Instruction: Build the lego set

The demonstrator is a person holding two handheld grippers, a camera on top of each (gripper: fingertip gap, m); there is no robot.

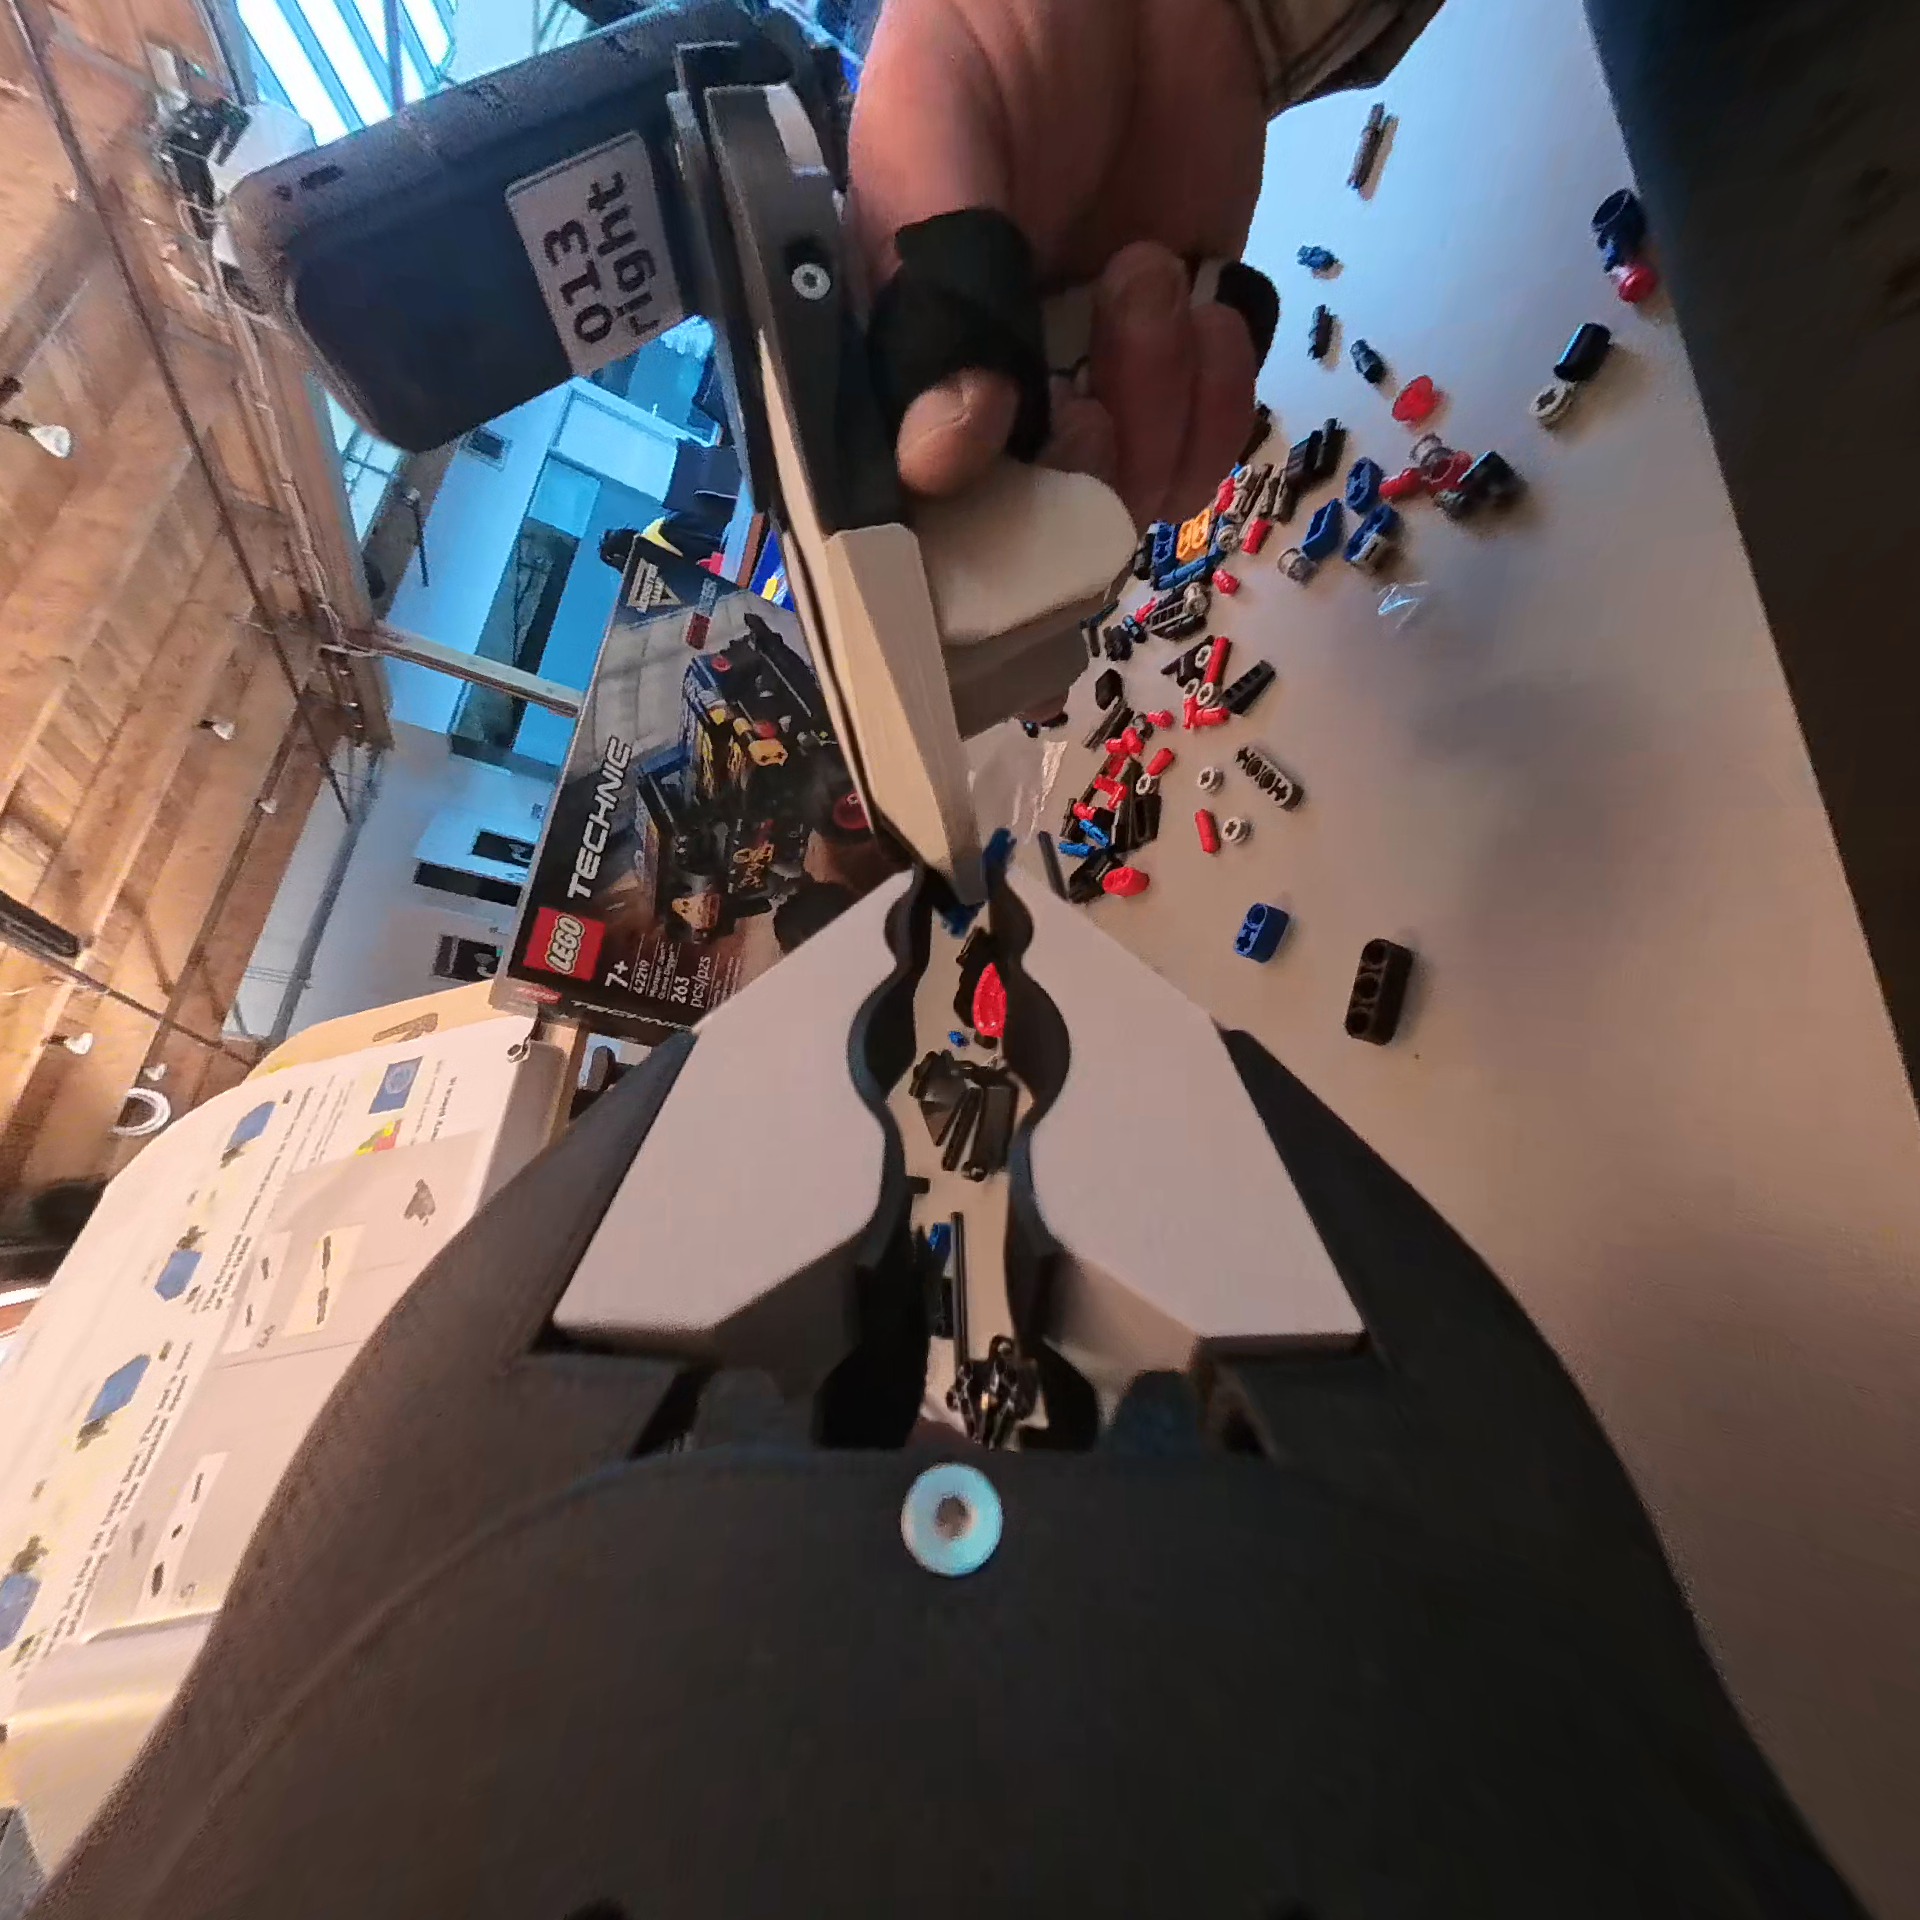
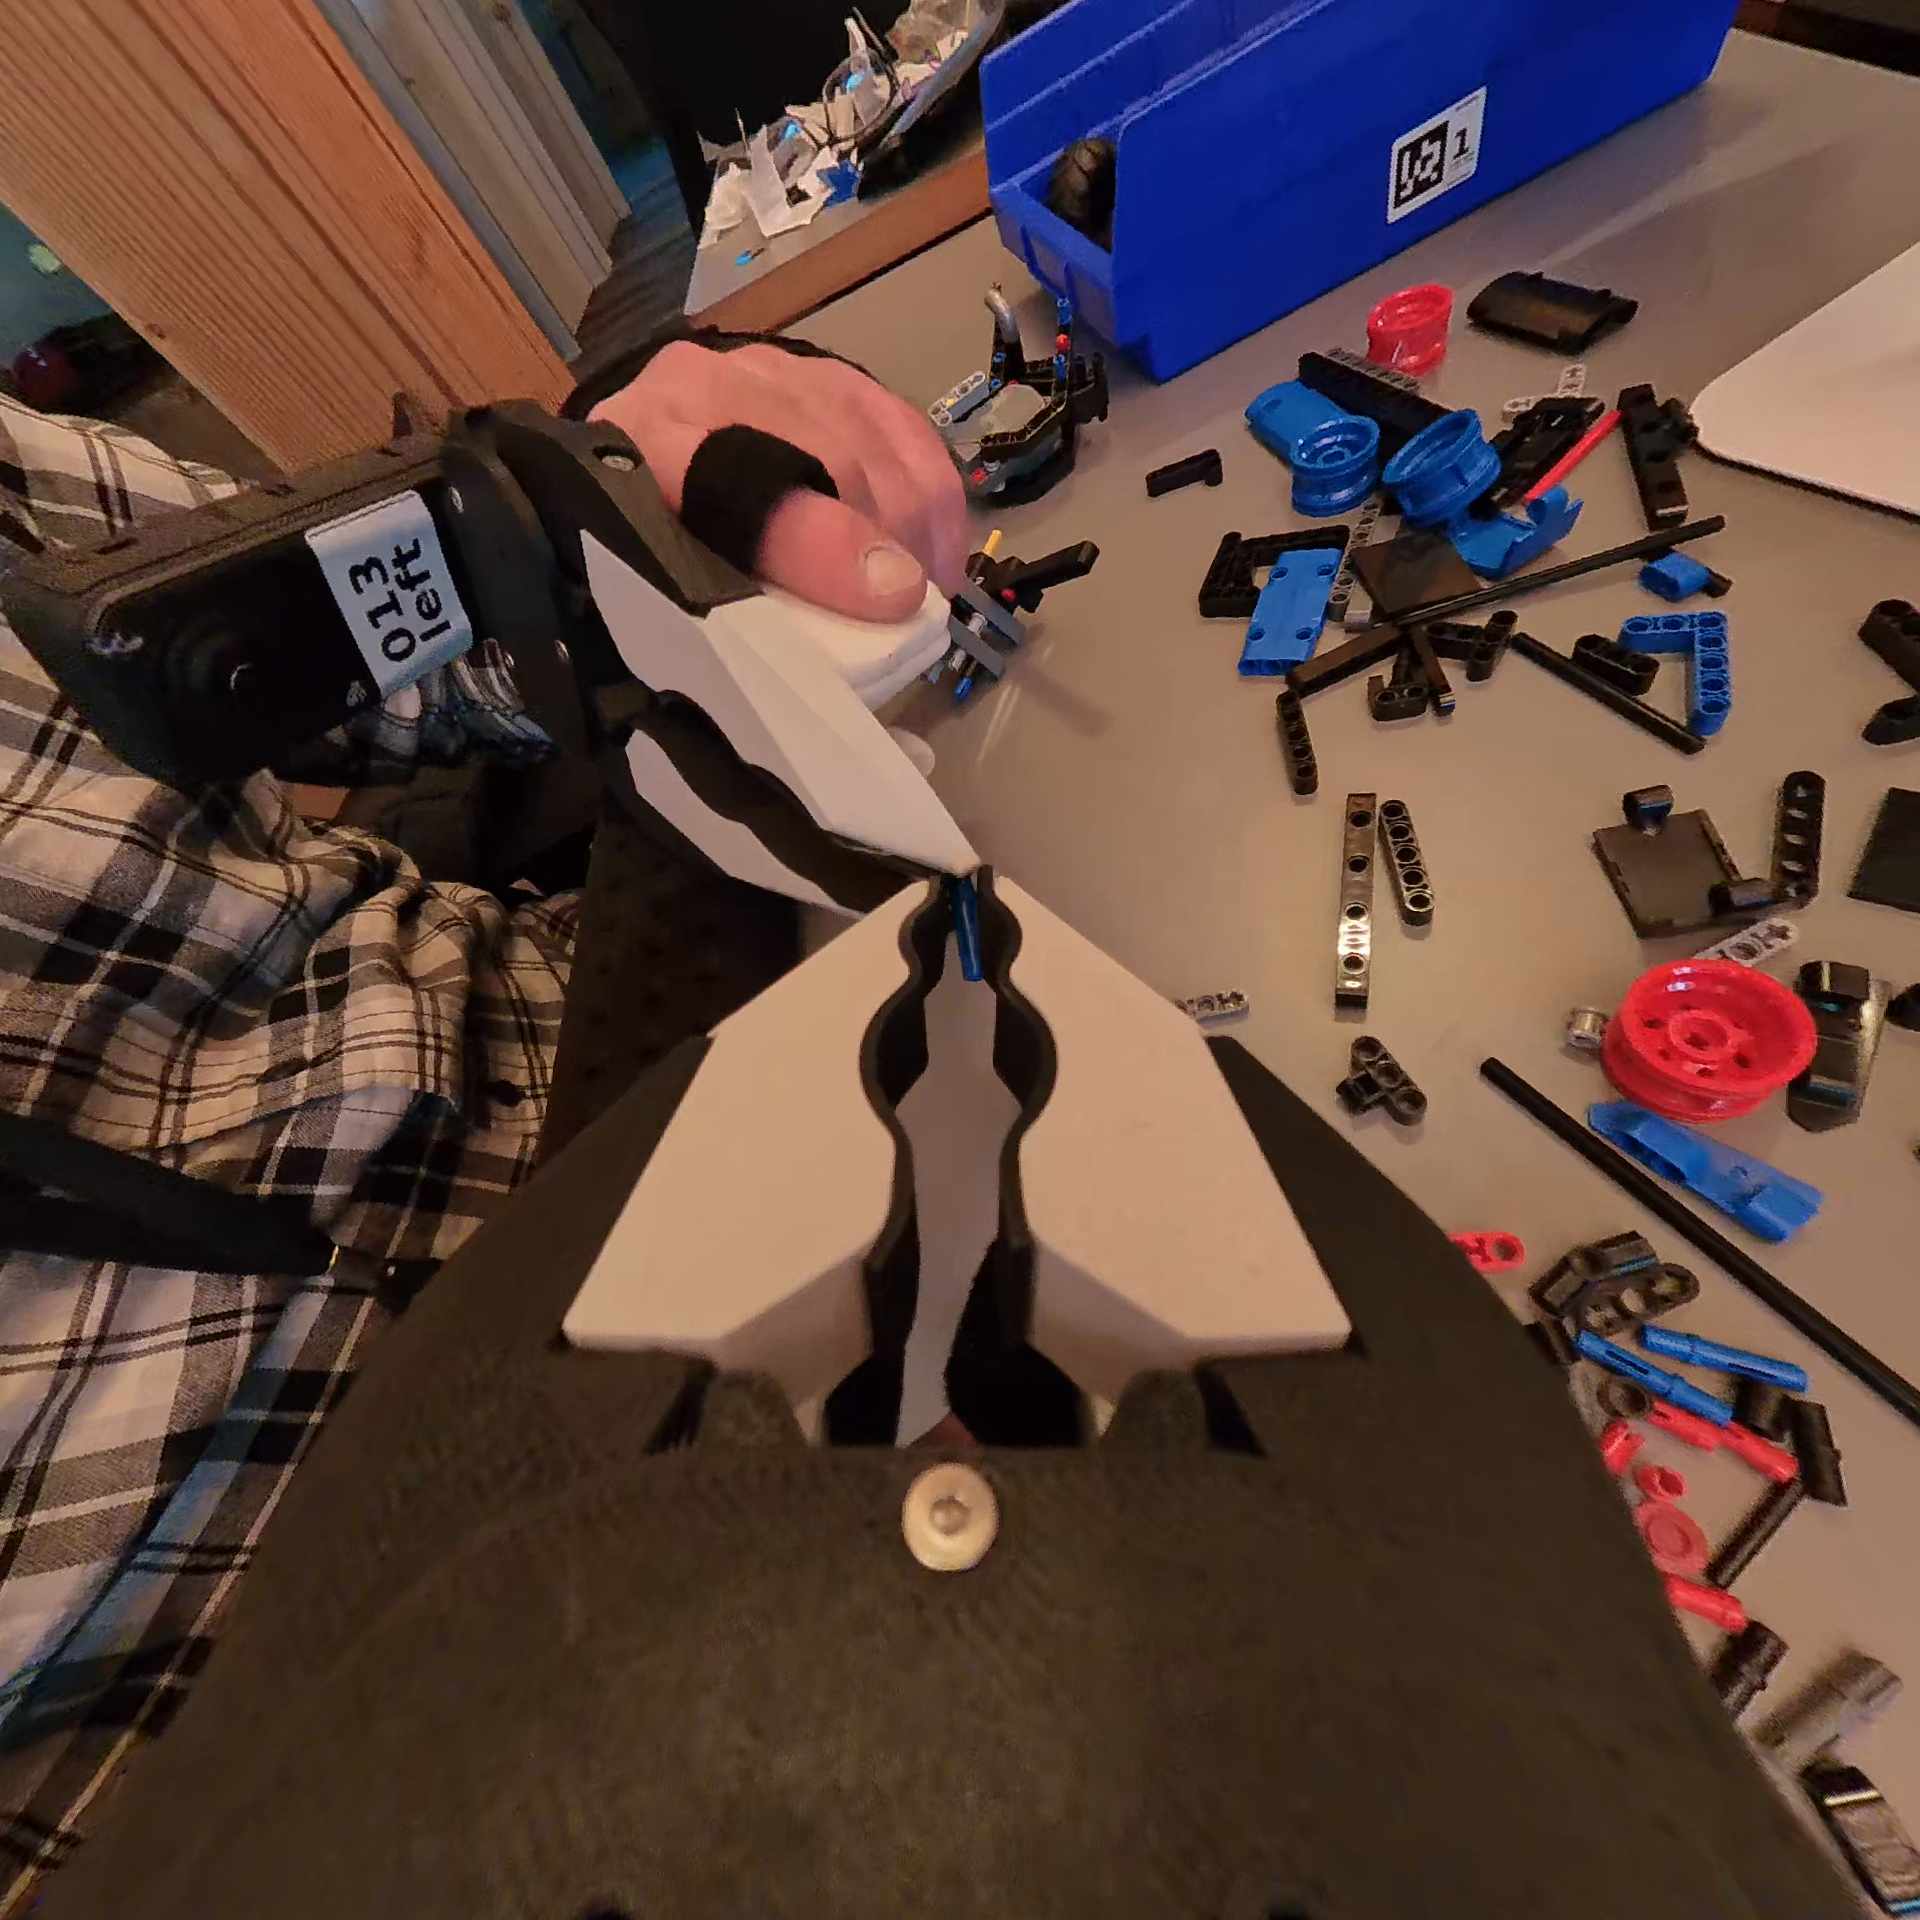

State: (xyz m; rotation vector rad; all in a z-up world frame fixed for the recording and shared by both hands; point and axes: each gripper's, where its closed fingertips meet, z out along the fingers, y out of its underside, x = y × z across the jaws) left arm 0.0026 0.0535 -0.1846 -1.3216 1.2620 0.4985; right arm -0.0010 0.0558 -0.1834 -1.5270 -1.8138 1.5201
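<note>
A white label is carried on each gripper body; the printed set box (image 1: 665, 831) is seen in the left view only. A tagged blue bin (image 2: 1299, 156), w/ one dark part inside, is seen in the right view only. A blue pin (image 2: 964, 930) is clamped by the right gripper (image 2: 961, 894). The left gripper (image 1: 956, 899) tips are met there, fingers nearly shut; grip can't be told. Loose pieces (image 2: 1455, 582) are scattered over the table (image 2: 1143, 790).

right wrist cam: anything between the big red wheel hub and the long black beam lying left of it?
Mostly bare grey table in the right wrist view. Only a small black connector lies between the red wheel hub and the long black beam, slightly nearer the camera.
</note>
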